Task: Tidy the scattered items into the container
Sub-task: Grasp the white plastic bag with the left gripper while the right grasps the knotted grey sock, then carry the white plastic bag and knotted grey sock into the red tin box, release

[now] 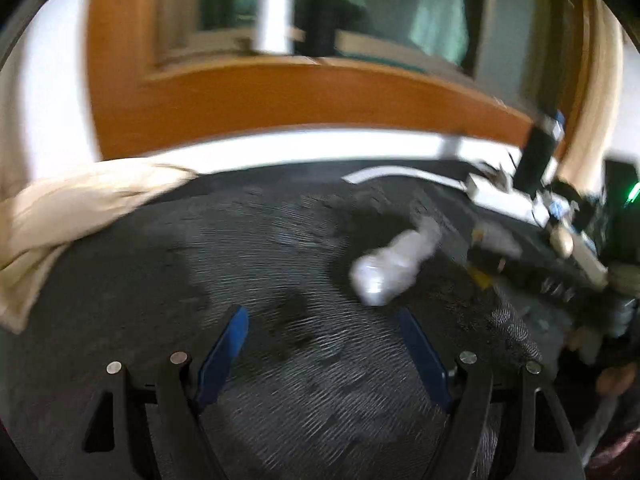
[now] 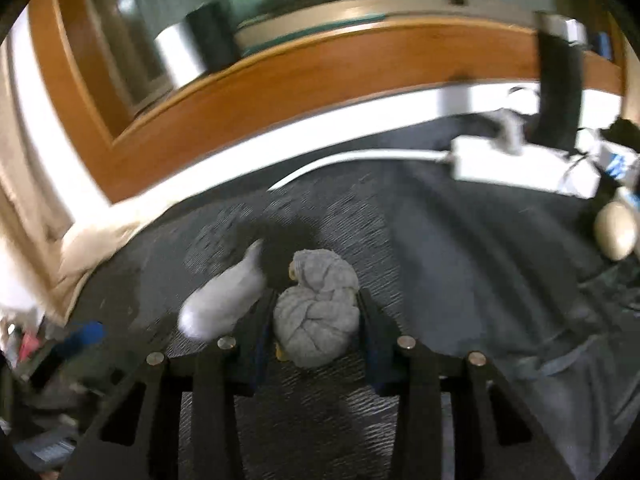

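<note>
**Right tongs grip a rolled grey sock**

The right tongs (image 2: 318,312) are closed against both sides of a rolled grey sock (image 2: 318,312) over the dark bed cover (image 2: 460,240). A white sock (image 2: 224,300) lies just beside it. The left tongs (image 1: 324,344) gape wide, holding nothing, with the white sock (image 1: 390,268) ahead toward the cluttered edge.

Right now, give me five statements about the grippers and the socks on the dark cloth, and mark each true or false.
1. The right gripper has a rolled grey sock bundle between its fingers. True.
2. The left gripper grips a sock. False: it is open, holding nothing.
3. A white rolled sock lies left of the grey bundle. True.
4. The socks lie on a bare wooden floor. False: on a dark textured cloth.
5. A wooden-framed window stands behind. True.
</note>
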Demonstrator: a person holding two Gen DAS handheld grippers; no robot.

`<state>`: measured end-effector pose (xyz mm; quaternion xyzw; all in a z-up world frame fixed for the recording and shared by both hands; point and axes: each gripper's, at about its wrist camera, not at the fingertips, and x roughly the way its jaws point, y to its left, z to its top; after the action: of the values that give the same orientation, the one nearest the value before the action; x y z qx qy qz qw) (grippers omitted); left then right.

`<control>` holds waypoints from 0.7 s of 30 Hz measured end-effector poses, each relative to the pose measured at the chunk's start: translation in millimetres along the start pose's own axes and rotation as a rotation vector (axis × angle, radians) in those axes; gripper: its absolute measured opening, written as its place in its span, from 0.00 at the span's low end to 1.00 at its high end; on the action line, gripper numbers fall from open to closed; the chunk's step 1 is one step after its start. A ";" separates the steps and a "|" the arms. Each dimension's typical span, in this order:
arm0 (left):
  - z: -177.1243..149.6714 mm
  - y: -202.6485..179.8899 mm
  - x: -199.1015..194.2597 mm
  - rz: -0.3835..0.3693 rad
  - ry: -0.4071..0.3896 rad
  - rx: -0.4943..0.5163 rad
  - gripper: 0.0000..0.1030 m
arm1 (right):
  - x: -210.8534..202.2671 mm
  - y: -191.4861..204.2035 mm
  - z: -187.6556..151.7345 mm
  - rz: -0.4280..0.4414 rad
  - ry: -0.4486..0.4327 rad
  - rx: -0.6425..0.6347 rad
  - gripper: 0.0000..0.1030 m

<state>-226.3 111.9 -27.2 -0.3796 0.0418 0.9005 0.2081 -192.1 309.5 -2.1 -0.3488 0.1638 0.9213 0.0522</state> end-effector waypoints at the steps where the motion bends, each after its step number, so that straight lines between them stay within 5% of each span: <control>1: 2.4 -6.7 11.9 -0.009 0.017 0.026 0.78 | -2.5 -1.1 0.8 -0.013 -0.013 0.000 0.41; 9: 25.0 -34.1 66.5 -0.033 0.089 0.121 0.77 | 7.3 0.9 0.5 -0.043 -0.016 -0.009 0.41; 11: 28.8 -36.2 77.9 -0.041 0.128 0.121 0.45 | 7.1 1.9 -0.8 -0.044 -0.017 -0.013 0.41; 21: 19.5 0.1 27.6 0.021 0.046 0.003 0.41 | 4.4 8.2 -3.2 -0.005 -0.027 -0.041 0.41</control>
<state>-256.5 125.8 -32.8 -0.3994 0.0519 0.8935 0.1984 -195.2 300.7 -5.1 -0.3377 0.1433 0.9289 0.0496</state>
